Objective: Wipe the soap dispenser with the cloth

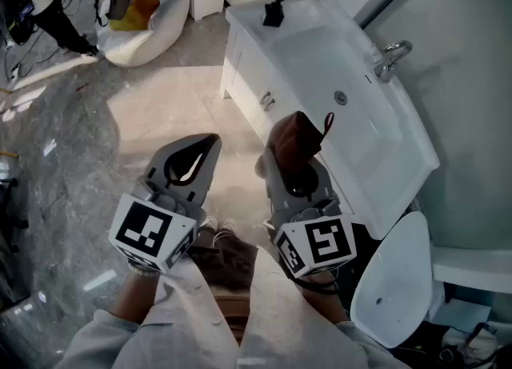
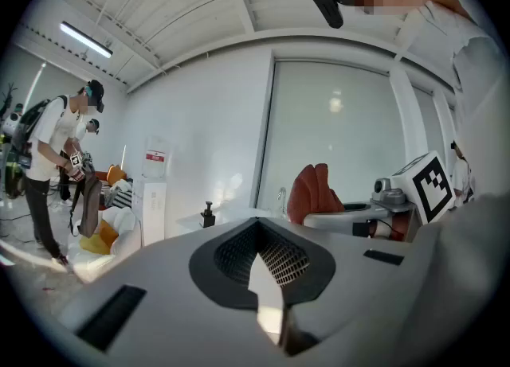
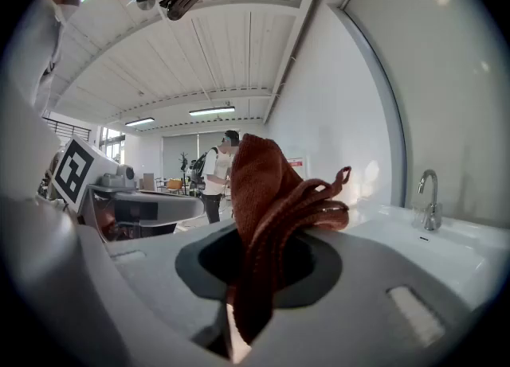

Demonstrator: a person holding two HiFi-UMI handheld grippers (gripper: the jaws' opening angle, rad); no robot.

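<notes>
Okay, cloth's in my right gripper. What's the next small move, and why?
Probably carry the right gripper forward toward the soap dispenser. The cloth is already clamped in its jaws, but the dispenser stands well ahead at the far end of the counter, untouched. The left gripper is shut and empty, so it need not move.

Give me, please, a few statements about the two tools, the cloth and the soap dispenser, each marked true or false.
1. The right tool is shut on the reddish-brown cloth. True.
2. The left tool holds the soap dispenser. False: its jaws are together with nothing between them, and the dispenser stands on the far corner of the sink counter.
3. The cloth touches the dispenser. False: they are well apart.
4. The tap stands at the wall side of the basin. True.
</notes>
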